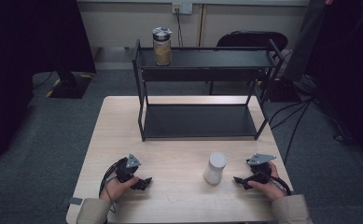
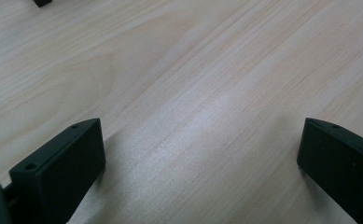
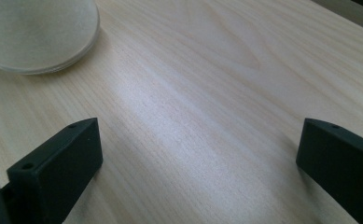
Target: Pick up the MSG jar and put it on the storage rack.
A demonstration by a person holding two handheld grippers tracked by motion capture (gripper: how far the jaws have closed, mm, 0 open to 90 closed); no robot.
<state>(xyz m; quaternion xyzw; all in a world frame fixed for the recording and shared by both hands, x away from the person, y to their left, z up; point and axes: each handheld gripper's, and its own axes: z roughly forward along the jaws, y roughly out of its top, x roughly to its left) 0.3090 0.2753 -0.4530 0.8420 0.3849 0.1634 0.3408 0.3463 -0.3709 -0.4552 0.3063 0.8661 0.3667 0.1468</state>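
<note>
Right now both grippers sit low over the pale wooden table, one in each of the person's hands, near the edge closest to the person. The left gripper has its jaws spread wide with nothing between them; in its own view the two black jaws stand far apart over bare wood grain. The right gripper is likewise released, its jaws wide apart and empty, pointing inward toward the middle of the table.

Just ahead of the right gripper's jaw tips, a little toward the far side of them, stands a white cylindrical container, upright on the tabletop. It is near the jaws but apart from them, not touched by either one. From the right gripper's own view its rounded frosted base lies beyond the jaws and off to their left side, clear of the gap. The left gripper is well apart from it, with open tabletop between.

Farther out from both grippers, across the table, is a black two-tier metal shelf rack. On its upper tier, toward the left end, stands a clear jar with a metal lid, holding something tan; what the filling is I cannot make out from here
</note>
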